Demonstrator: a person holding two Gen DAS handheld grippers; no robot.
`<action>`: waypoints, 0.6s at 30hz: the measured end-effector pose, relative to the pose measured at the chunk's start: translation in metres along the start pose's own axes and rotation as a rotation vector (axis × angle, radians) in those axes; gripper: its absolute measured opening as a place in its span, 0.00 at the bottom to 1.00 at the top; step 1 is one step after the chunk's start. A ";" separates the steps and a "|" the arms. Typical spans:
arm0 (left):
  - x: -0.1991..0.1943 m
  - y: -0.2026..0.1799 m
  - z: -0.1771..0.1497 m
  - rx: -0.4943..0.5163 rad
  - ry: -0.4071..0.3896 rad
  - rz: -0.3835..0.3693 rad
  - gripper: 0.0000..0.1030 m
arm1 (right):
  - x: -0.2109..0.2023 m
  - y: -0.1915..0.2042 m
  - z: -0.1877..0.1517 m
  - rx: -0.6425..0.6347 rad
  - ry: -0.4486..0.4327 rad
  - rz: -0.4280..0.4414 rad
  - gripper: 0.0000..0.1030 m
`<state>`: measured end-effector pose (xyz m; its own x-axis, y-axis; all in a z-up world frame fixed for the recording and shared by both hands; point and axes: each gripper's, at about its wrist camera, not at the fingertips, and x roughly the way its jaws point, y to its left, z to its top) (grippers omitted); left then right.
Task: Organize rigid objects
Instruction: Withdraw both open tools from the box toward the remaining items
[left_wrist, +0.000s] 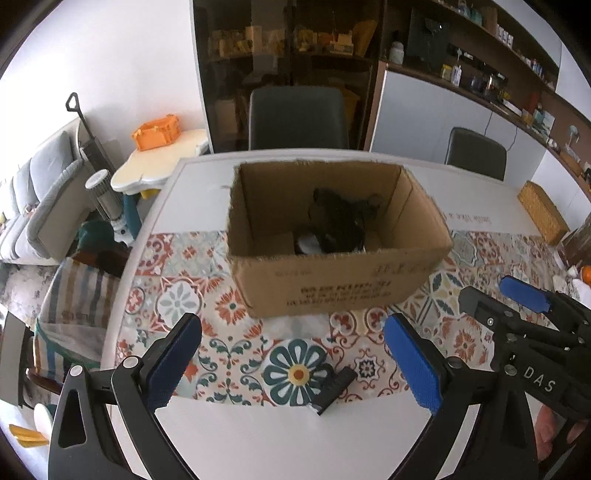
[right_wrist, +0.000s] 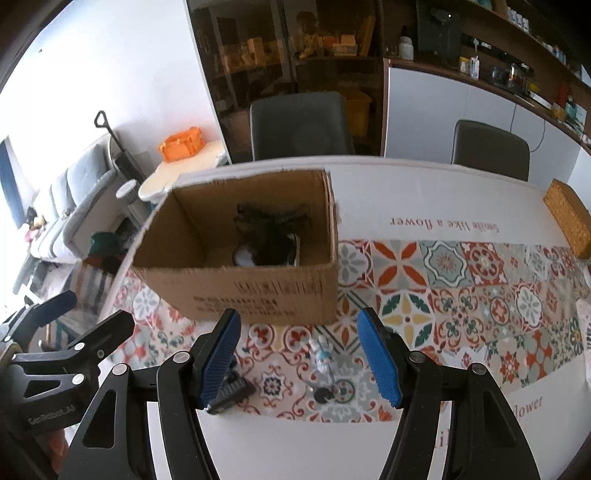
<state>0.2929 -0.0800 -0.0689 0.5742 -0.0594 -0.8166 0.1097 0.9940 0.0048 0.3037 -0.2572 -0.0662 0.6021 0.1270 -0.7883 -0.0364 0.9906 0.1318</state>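
Observation:
An open cardboard box (left_wrist: 332, 280) stands on the patterned table runner, with dark items (left_wrist: 340, 221) and something white lying inside. In front of it lies a small black ridged piece (left_wrist: 334, 387), just beyond my left gripper (left_wrist: 295, 362), which is open and empty. From the right wrist view the box (right_wrist: 240, 291) sits up and left. A small white and blue figurine (right_wrist: 320, 353) with a dark ring at its base lies on the runner below my right gripper (right_wrist: 300, 362), open and holding nothing. The black piece (right_wrist: 232, 393) shows partly behind its left finger. Both grippers hover side by side.
A woven basket (right_wrist: 569, 221) sits at the table's far right edge. Two dark chairs (right_wrist: 301, 123) stand behind the table. Off the table's left edge are a small side table with an orange crate (left_wrist: 157, 132), a sofa and a striped bag (left_wrist: 74, 295).

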 end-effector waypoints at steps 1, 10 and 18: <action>0.002 -0.001 -0.002 0.003 0.004 0.007 0.98 | 0.002 -0.001 -0.003 -0.002 0.009 0.001 0.64; 0.027 -0.008 -0.021 0.010 0.076 0.025 0.98 | 0.025 -0.011 -0.024 0.004 0.089 0.004 0.63; 0.058 -0.012 -0.035 0.002 0.157 0.035 0.98 | 0.051 -0.018 -0.040 0.008 0.159 0.017 0.63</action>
<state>0.2962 -0.0924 -0.1362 0.4441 -0.0090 -0.8959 0.0933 0.9950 0.0362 0.3035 -0.2665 -0.1328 0.4672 0.1509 -0.8712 -0.0387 0.9879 0.1504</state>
